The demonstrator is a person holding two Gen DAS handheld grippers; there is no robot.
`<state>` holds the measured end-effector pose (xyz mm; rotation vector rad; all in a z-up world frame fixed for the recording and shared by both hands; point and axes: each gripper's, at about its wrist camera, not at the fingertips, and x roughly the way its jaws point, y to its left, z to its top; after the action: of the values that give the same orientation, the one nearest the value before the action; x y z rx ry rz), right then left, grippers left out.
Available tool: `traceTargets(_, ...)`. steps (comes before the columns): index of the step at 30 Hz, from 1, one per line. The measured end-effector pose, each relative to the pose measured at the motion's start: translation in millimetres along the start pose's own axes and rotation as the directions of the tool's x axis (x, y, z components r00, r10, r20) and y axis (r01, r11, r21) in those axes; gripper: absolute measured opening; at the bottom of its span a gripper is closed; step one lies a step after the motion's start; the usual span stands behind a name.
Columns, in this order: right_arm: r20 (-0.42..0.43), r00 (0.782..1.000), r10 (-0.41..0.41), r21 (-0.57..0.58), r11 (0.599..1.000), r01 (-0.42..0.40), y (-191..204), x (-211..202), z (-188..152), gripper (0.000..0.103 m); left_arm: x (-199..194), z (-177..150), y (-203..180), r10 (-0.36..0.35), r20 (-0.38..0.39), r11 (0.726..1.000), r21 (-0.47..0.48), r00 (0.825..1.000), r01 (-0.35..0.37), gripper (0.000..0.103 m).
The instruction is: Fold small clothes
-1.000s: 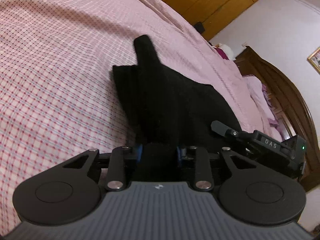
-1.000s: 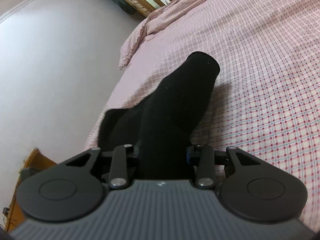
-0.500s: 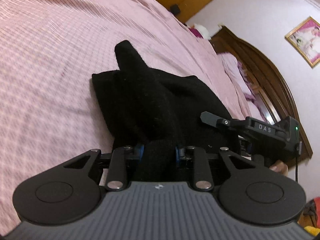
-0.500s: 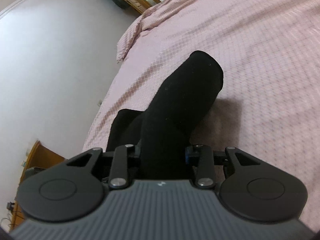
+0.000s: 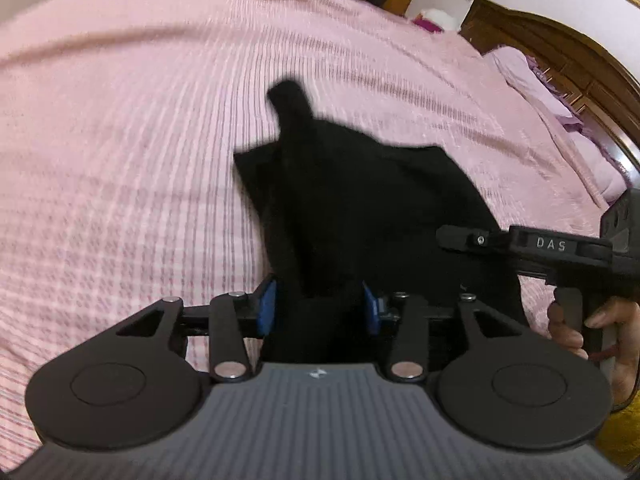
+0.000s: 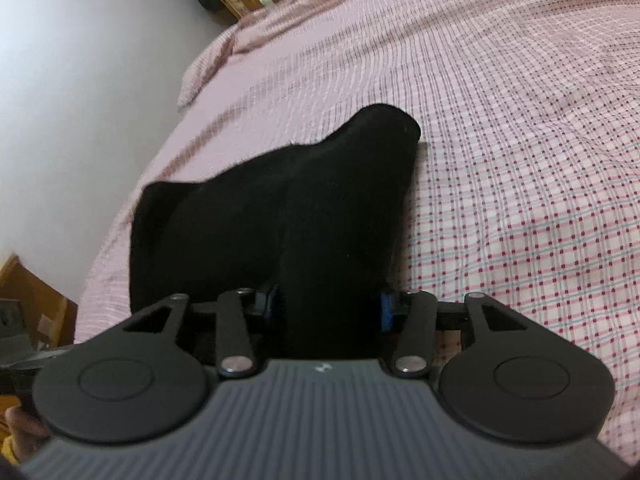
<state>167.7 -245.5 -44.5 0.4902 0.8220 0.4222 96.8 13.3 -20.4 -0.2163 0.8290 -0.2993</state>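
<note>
**Releasing grips on black garment over pink checked bed**

Lying directly ahead of both claws, the black garment (image 5: 360,208) rests on the pink checked bedspread (image 5: 120,160); its near edge runs back between the fingers of each claw.

Left gripper (image 5: 318,306): the jaws have just been opening. Blue pads (image 5: 267,304) are exposed on either side of the dark cloth. The fabric sits in the gap, but the cloth is too dark to tell whether either pad presses on it. From this claw the garment spreads forward and to the right, with a narrow tube-shaped end standing up at its far side. Picture is blurred.

Right gripper (image 6: 328,308): the jaws have likewise just been opening, with a thick fold of the same garment between them. Only slivers of blue pad show at the edges of the cloth, which fills the gap from side to side. The rest of the garment fans forward and to the left of this claw, ending in a rounded hump ahead.

In the left wrist view the right gripper's body, marked "DAS", is just to the right of the left claw, at the garment's right edge, held by the person's hand (image 5: 600,332).

A wooden headboard (image 5: 560,52) stands far ahead to the right, a pillow (image 5: 532,80) against it.
</note>
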Motion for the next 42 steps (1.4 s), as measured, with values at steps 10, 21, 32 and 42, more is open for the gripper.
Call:
traceTargets(10, 0.029, 0.993, -0.115, -0.139, 0.983, 0.118, 23, 10, 9, 0.051, 14, 32, -21, 0.145, 0.116, 0.975, 0.155, 0.983, -0.162, 0.048)
traceTargets(21, 0.053, 0.99, -0.134, -0.101, 0.985, 0.139, 21, 20, 8, 0.063, 28, 35, -16, 0.176, 0.13, 0.966, 0.166, 0.976, -0.196, 0.053)
traceTargets(32, 0.104, 0.975, -0.199, -0.139, 0.967, 0.212, 39, -4, 7, 0.063, 3, 28, -20, 0.176, 0.1, 0.976, 0.115, 0.979, -0.187, 0.054)
traceTargets(42, 0.127, 0.97, -0.207, -0.161, 0.961, 0.226, 57, -38, -14, 0.065, -16, 14, -30, 0.212, 0.056, 0.974, 0.073, 0.976, -0.216, 0.07)
